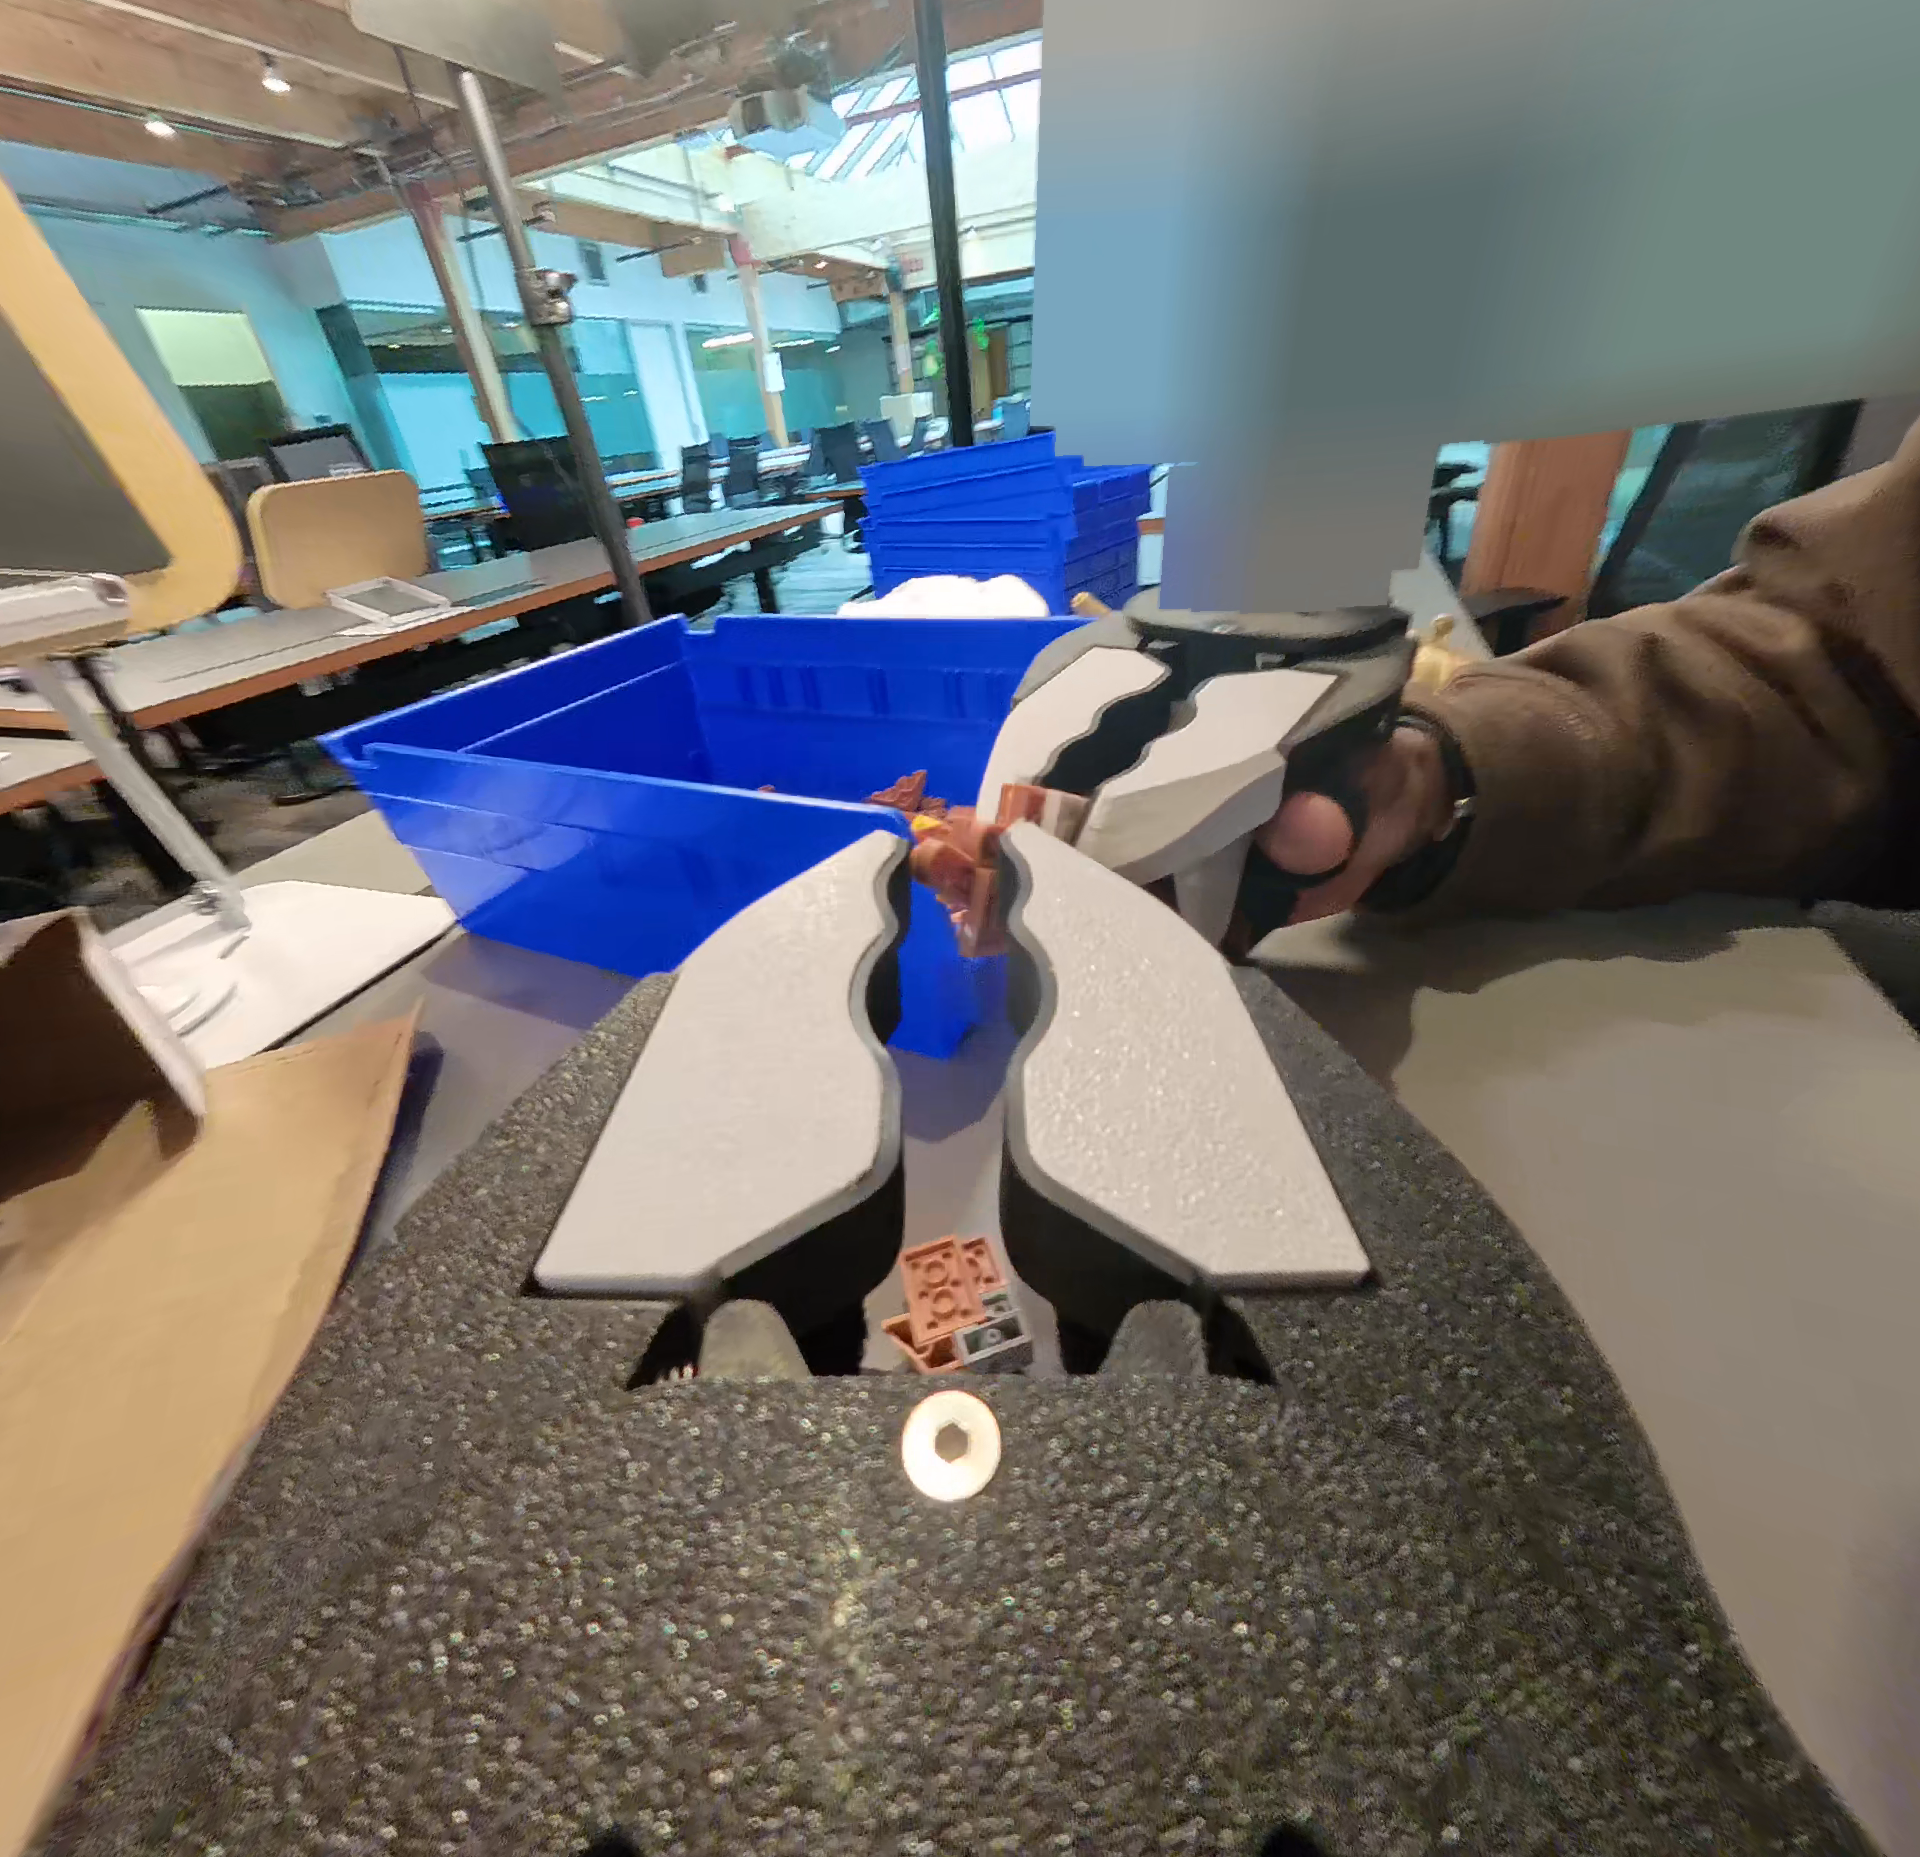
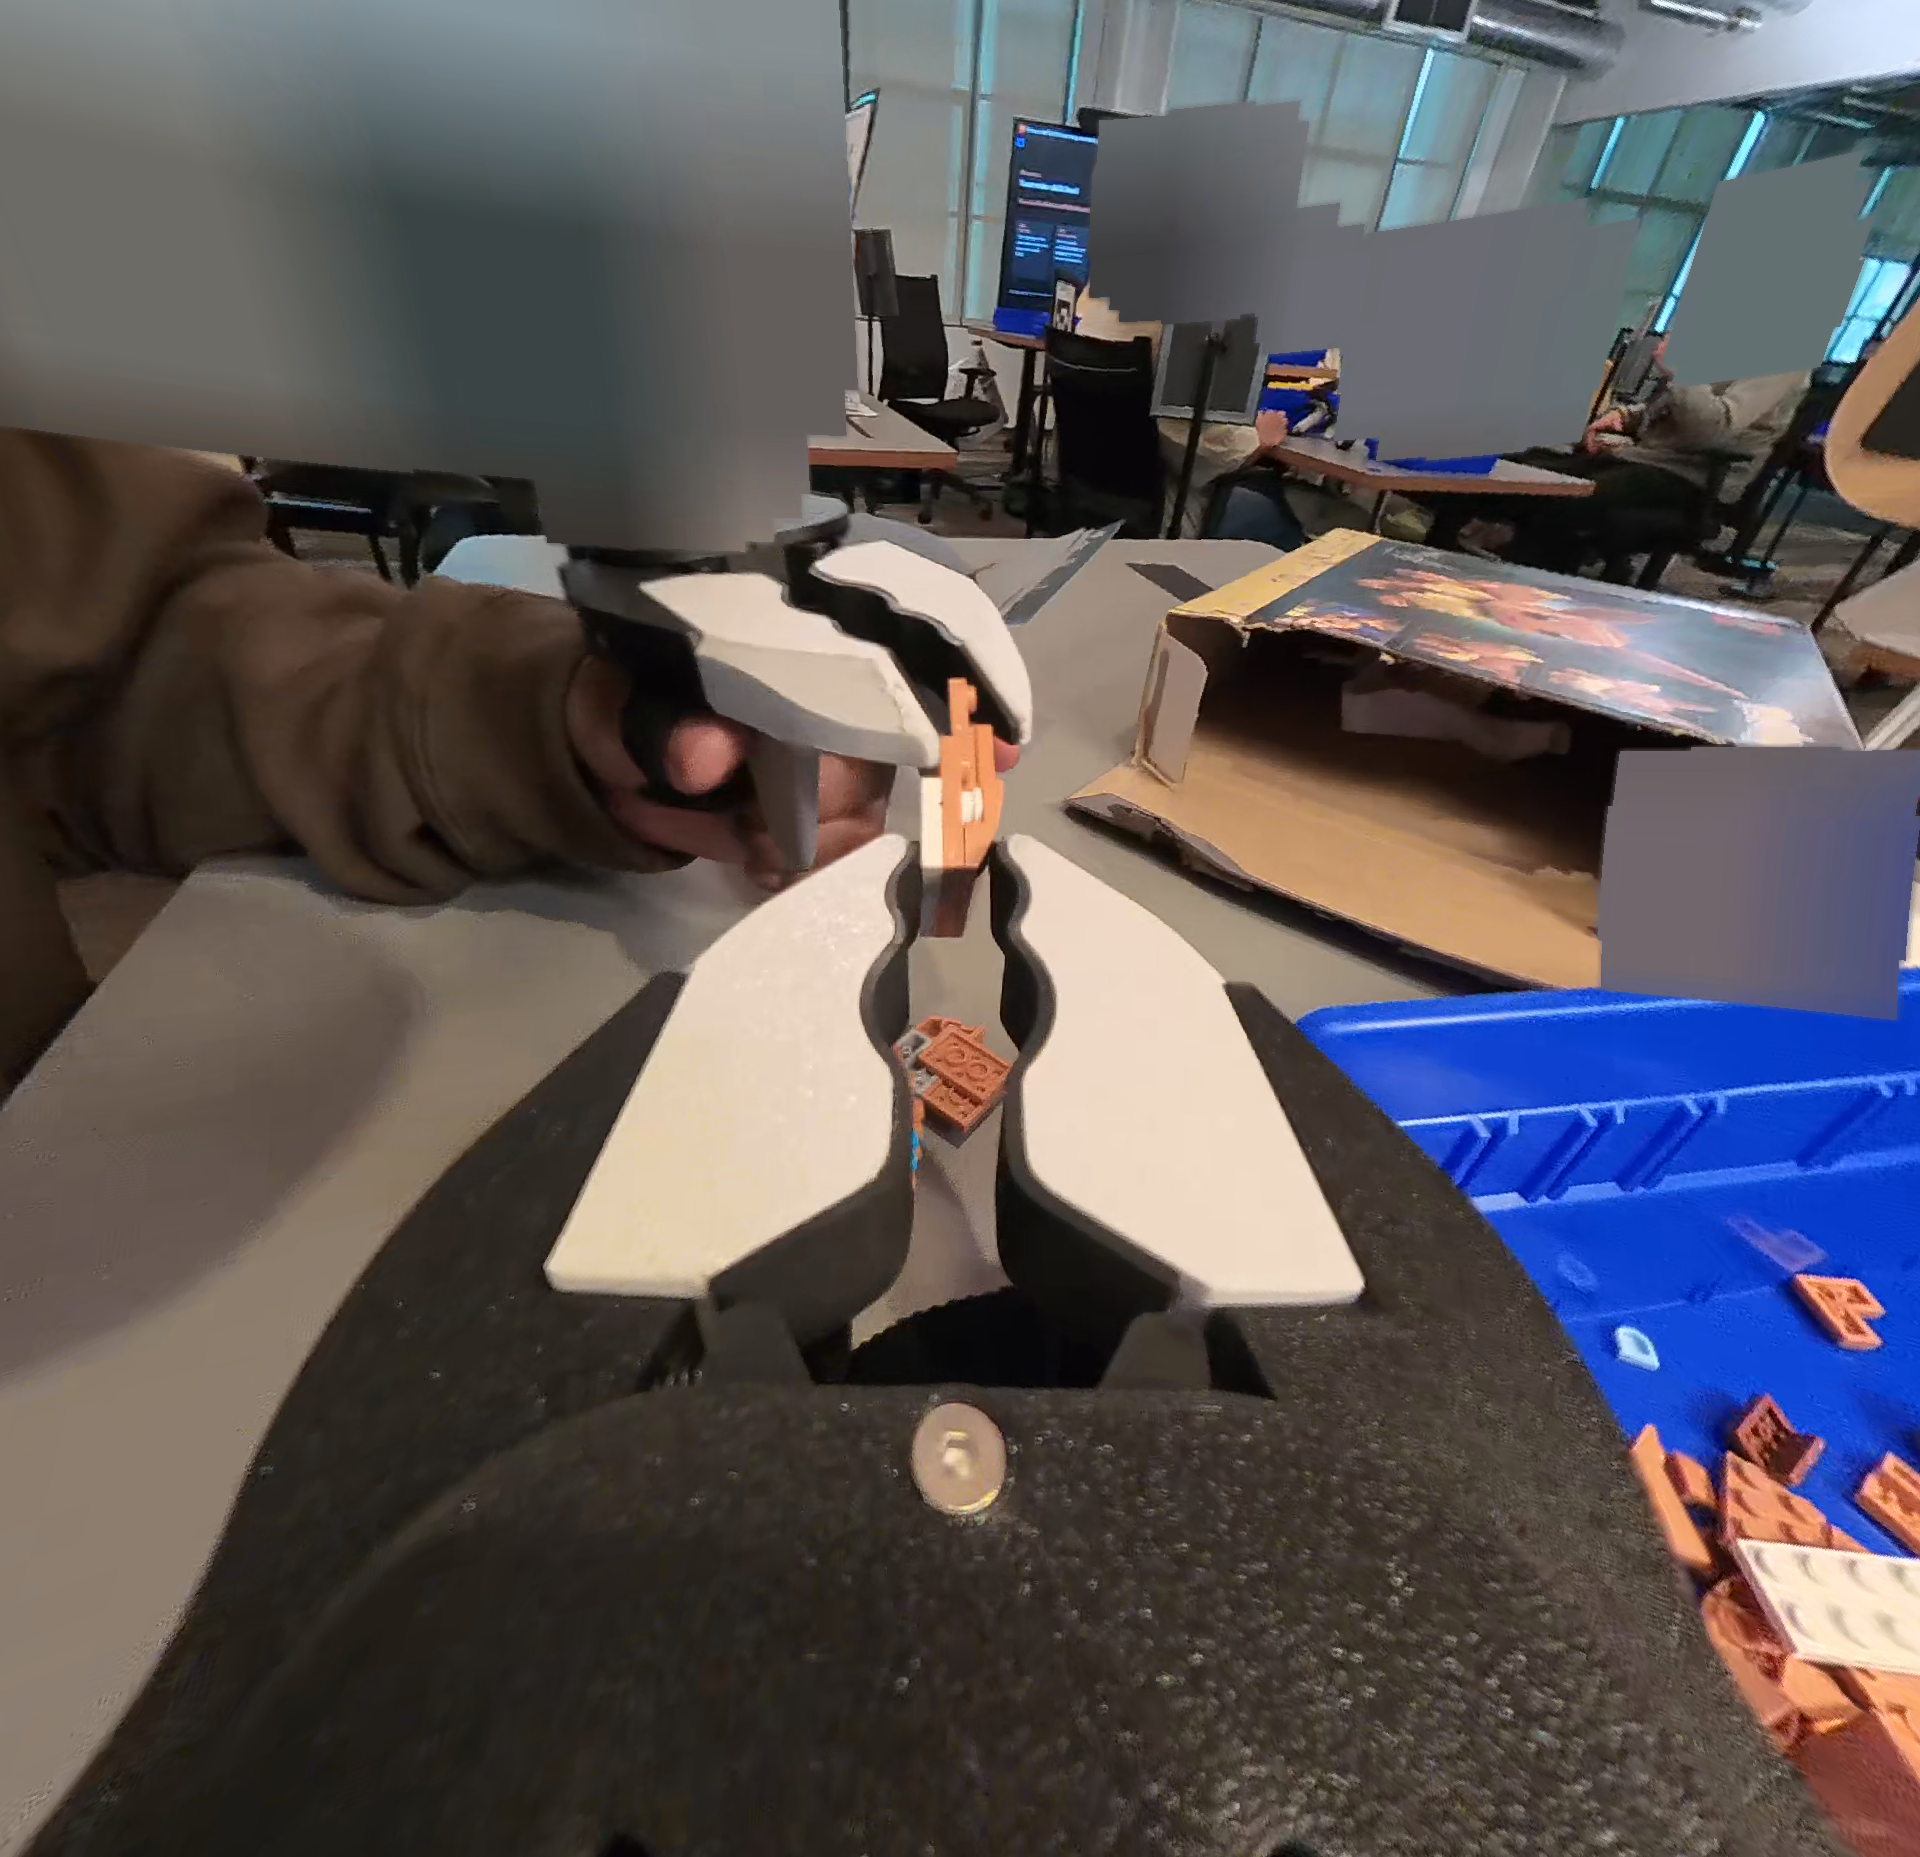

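Both grippers meet above the grey bench (image 2: 260, 1028), just beside the blue bin (image 1: 582, 831). The left gripper (image 1: 954, 877) and right gripper (image 2: 951, 888) each have fingers clamped on one brown brick assembly (image 2: 961, 810). Loose brown bricks (image 2: 961, 1064) lie on the bench below it.

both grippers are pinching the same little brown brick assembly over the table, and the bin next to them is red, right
Not quite: the bin is blue, not red, as the left wrist view shows; the right wrist view agrees. The rest holds: the left gripper and the right gripper both pinch the same small brown brick assembly above the grey table.
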The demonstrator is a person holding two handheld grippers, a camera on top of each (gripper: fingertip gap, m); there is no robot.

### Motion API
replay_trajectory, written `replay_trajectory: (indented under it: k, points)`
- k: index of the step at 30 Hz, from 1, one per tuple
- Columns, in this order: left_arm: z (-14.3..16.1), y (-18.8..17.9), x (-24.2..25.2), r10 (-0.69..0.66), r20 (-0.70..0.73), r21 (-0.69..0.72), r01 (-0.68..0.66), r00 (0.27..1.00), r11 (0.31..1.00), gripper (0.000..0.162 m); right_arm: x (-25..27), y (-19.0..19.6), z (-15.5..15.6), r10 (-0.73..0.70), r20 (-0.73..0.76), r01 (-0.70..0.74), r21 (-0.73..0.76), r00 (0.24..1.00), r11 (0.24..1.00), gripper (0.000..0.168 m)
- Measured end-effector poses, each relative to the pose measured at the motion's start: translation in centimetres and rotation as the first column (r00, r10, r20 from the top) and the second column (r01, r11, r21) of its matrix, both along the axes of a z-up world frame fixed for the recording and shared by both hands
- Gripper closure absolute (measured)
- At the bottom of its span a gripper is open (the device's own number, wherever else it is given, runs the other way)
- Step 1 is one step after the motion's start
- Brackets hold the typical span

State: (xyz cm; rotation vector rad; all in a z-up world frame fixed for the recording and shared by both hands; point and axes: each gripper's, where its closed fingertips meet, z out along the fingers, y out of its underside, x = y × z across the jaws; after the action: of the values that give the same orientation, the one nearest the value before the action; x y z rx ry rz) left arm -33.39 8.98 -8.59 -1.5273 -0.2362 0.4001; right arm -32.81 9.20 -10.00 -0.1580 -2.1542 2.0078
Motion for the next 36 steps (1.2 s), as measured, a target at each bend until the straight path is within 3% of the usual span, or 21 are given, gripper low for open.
replay_trajectory:
  k: [4, 16, 28, 36]
  points:
    - [-0.3, 0.3, 0.6, -0.098, 0.082, 0.03, 0.095, 0.992, 0.995, 0.145, 0.5, -0.1, -0.5, 0.039, -0.024, -0.038, 0.035, 0.999, 0.999, 0.157]
    - [-2.4, 1.3, 2.3, -0.193, 0.073, -0.103, 0.2, 0.978, 0.974, 0.139, 1.5, -0.3, -1.7, 0.119, -0.027, -0.115, 0.118, 0.993, 0.986, 0.157]
    - [-2.1, 1.3, 3.2, -0.287, 0.163, -0.021, 0.294, 0.944, 0.956, 0.147, 2.3, -0.2, -1.9, 0.172, -0.005, -0.17, 0.131, 0.985, 0.977, 0.158]
    - [-2.2, 1.1, 2.5, -0.232, 0.229, -0.054, 0.25, 0.945, 0.967, 0.152, 1.5, -0.2, -2.1, 0.128, -0.015, -0.124, 0.138, 0.992, 0.983, 0.153]
